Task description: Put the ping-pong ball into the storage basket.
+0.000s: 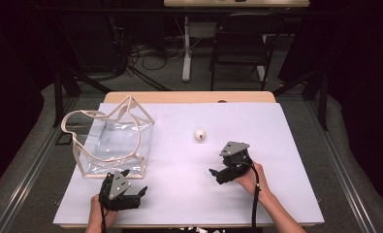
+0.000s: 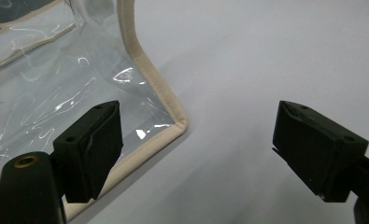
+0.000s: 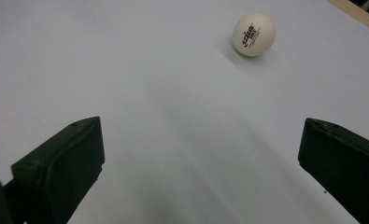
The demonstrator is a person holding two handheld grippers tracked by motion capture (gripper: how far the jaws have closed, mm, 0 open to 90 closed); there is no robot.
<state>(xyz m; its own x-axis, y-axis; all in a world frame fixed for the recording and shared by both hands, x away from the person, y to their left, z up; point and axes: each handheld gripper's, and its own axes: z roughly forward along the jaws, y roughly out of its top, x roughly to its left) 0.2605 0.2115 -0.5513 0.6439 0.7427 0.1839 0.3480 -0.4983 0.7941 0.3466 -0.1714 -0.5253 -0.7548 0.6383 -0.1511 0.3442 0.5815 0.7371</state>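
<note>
Right gripper view: ball print faces claw (jaws apart)

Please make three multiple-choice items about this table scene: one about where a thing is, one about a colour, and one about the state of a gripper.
1. Where does the ball lie?
A. inside the bag
B. on the white table cover, right of the bag
C. between the right gripper's jaws

2. What colour is the trim of the clear bag?
A. beige
B. red
C. blue

3. How does the right gripper stand?
A. shut on the ball
B. shut on the bag
C. open, holding nothing

Answers: 1 B, the ball rests apart on the bare cover. 2 A, the edging and handles are beige. 3 C, in the right gripper view its jaws stand wide apart, with the ball well ahead of them.
</note>
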